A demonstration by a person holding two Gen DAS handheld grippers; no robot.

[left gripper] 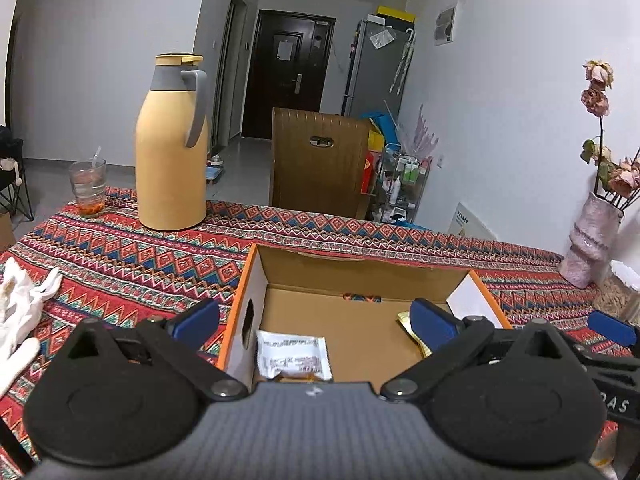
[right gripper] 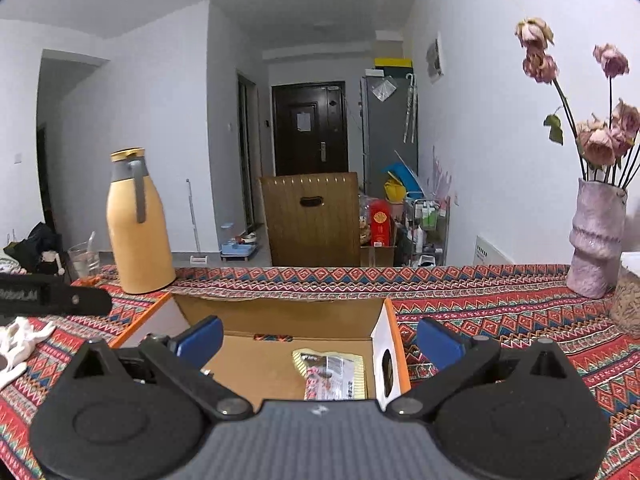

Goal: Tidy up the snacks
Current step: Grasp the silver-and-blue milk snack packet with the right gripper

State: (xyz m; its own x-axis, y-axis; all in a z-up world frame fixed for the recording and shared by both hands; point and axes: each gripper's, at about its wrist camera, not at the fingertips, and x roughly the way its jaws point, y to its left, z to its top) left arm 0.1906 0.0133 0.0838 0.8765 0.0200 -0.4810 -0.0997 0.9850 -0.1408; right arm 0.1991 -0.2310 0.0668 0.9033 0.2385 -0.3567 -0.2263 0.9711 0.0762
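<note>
An open cardboard box with orange edges sits on the patterned tablecloth. A white snack packet lies on its floor at the left, and a gold packet lies at the right, partly hidden by a blue pad. My left gripper hangs open above the box with nothing between its fingers. In the right wrist view the box holds the gold and silver packet. My right gripper is open over the box's right end, empty. One finger of the right gripper shows at the left view's right edge.
A yellow thermos jug and a glass stand at the table's far left. White gloves lie at the left edge. A pink vase of dried roses stands at the far right. A brown chair back rises behind the table.
</note>
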